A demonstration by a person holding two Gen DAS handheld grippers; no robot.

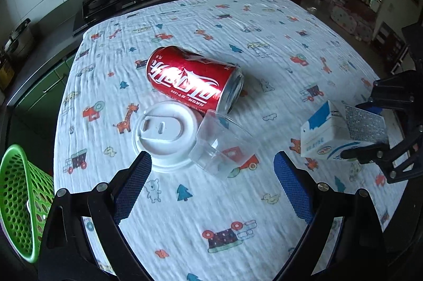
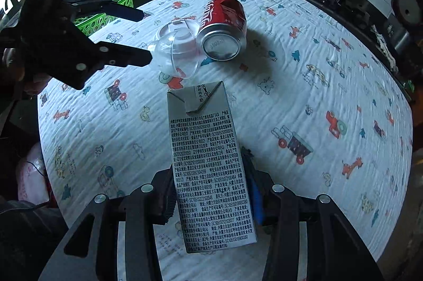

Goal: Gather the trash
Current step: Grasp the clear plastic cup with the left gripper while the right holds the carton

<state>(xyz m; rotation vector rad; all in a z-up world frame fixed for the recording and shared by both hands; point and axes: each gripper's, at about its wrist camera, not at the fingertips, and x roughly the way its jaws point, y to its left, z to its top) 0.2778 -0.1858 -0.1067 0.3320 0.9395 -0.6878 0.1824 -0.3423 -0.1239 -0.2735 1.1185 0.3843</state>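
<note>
Cartons like this milk carton [image 2: 208, 162] are light, stiff paperboard that dents if squeezed hard; the right gripper [image 2: 211, 201] has its fingers pinching it across the narrow sides near the base, a sound hold. Its long axis runs away from the gripper, folded top toward the table's middle, and it seems lifted just clear of the cloth-covered surface [image 2: 304, 96]. The left gripper [image 1: 211, 185] hovers with fingers spread before the clear plastic cup [image 1: 222, 143], which lies on its side touching the white lid [image 1: 165, 134]; both are featherlight and slippery. The Coca-Cola can [image 1: 193, 78] lies beyond them. The green basket [image 1: 18, 201] stands beside the surface.
</note>
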